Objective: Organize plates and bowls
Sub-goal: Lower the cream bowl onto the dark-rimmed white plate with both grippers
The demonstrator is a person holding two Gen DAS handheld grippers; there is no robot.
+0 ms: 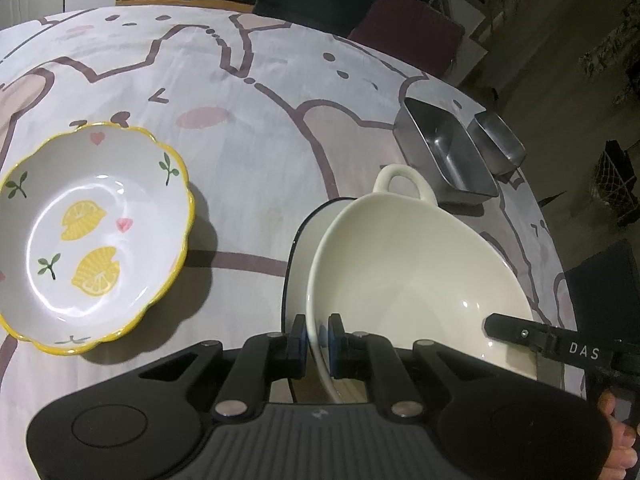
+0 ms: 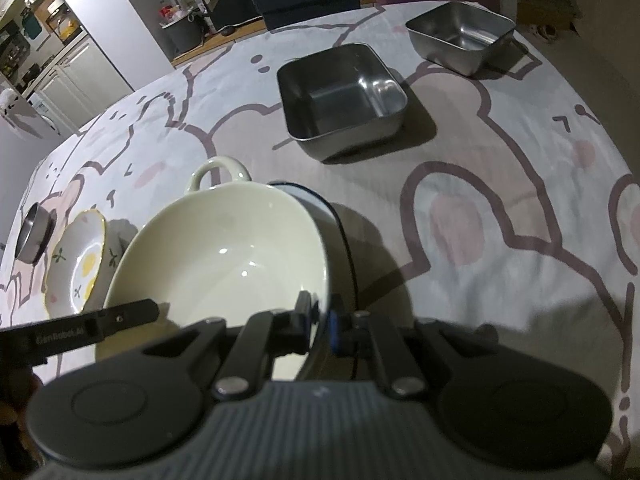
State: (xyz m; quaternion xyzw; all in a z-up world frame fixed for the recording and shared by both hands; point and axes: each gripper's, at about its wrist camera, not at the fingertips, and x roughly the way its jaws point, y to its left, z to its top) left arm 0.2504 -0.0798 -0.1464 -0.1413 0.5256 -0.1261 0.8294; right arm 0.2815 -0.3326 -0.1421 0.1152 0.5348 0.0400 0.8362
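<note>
1. Left tongs (image 1: 318, 336) sit right under the lens in the left wrist view, pinched nearly shut on the near rim of the cream bowl (image 1: 416, 264), one pad inside the wall and one outside.
2. That bowl hangs tilted over a blue-rimmed plate (image 1: 298, 264), its loop handle (image 1: 402, 182) pointing away; whether it touches the plate I cannot tell.
3. Off to the left, the lemon bowl (image 1: 92, 236) rests flat on the cartoon-print cloth (image 1: 256, 128) covering the bench, well apart from the cream bowl. Two steel trays (image 1: 452, 156) sit at the far right edge.
4. Right tongs (image 2: 320, 320) fill the foreground of the right wrist view, likewise clamped almost closed on the same cream bowl's rim (image 2: 320, 264), on the side opposite the left pair.
5. So it is a two-point carry, and my read is the bowl is being settled on, or lifted from, the plate.
6. To do it well: keep both grips level with each other so the glazed rim does not slip, and move both hands together.
7. Watch the lemon bowl (image 2: 80, 260) and the steel cup (image 2: 34, 232) at the left.
</note>
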